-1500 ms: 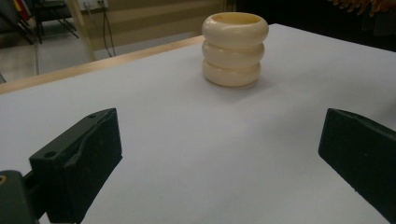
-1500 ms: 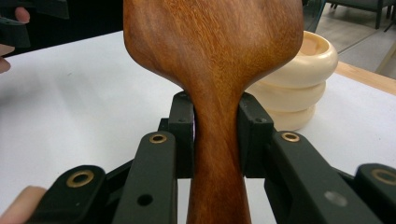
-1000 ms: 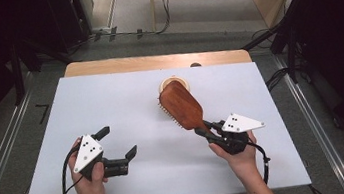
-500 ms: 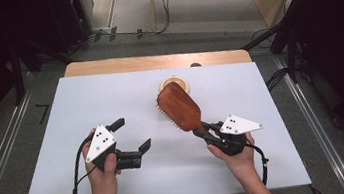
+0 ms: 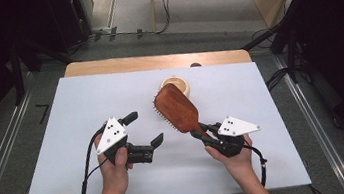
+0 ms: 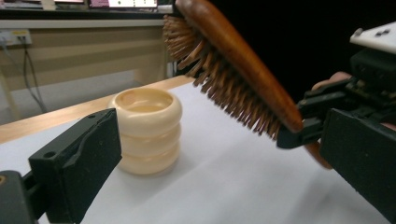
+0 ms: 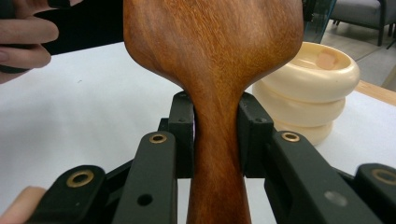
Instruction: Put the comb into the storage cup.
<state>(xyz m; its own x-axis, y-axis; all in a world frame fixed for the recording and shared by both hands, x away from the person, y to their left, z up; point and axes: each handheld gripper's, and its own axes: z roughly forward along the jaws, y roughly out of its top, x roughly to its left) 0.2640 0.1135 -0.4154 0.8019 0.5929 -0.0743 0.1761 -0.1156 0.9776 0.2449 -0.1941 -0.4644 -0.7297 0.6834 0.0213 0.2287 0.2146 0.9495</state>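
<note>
The left tongs (image 5: 143, 129) hover low over the white worktop (image 5: 62, 121) with jaws wide apart and nothing between them — they point toward the brush (image 5: 176, 109). That wooden brush is lifted clear of the worktop, bristles facing left and down, its head just in front of the cream holder (image 5: 175, 85). The right tongs (image 5: 198, 130) are clamped on the brush's handle — a jaw on each side of its neck.

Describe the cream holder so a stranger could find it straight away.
Start at the white table and go toward its far edge, near the middle. Just beyond the wooden hairbrush stands the holder: a small cream cup shaped like three stacked rings, open on top, the only pale round thing there.
</note>
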